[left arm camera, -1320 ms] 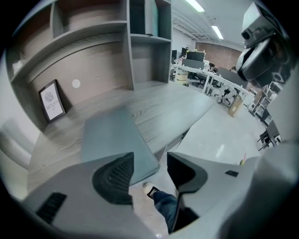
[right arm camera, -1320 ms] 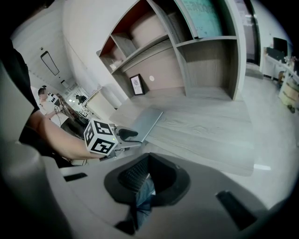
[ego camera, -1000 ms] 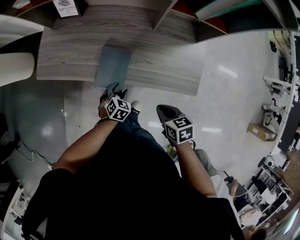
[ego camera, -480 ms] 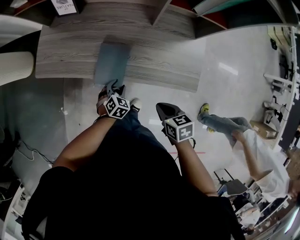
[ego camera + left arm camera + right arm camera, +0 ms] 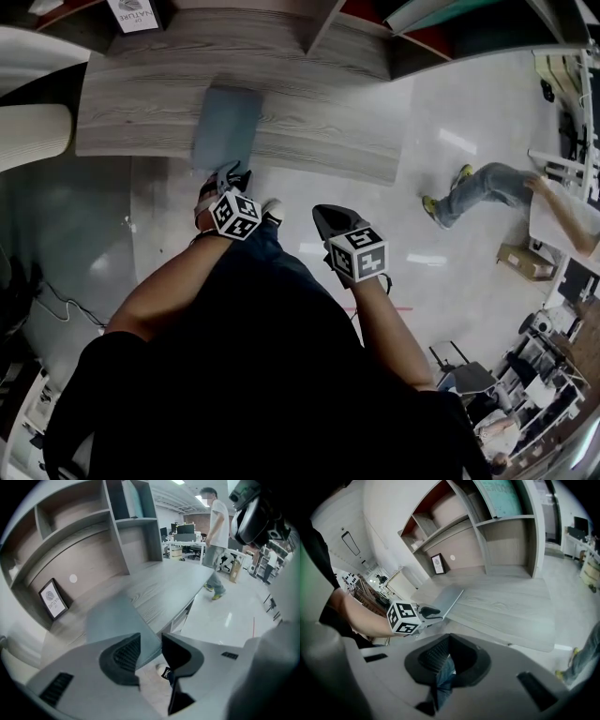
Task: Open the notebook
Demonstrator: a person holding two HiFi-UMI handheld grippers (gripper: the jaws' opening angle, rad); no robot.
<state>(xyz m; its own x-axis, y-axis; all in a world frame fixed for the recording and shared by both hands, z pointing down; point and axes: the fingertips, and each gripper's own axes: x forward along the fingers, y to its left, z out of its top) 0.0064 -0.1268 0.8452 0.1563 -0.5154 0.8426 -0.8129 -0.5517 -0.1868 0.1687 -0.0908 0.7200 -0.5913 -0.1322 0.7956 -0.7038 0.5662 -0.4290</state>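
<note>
Head view: a grey wood-grain worktop (image 5: 319, 141) runs below a shelf unit (image 5: 323, 23), and a closed blue-grey notebook (image 5: 227, 127) lies flat on it, its near end jutting just past the worktop's front edge. Left gripper view: the left tongs (image 5: 151, 641), whose jaws have just been closing, stand at a middling gap with the notebook's near corner between the pads, neither pad visibly pressing on it. Right gripper view: the right tongs (image 5: 449, 641) hang clear of the worktop over the floor, drawn together and holding nothing.
</note>
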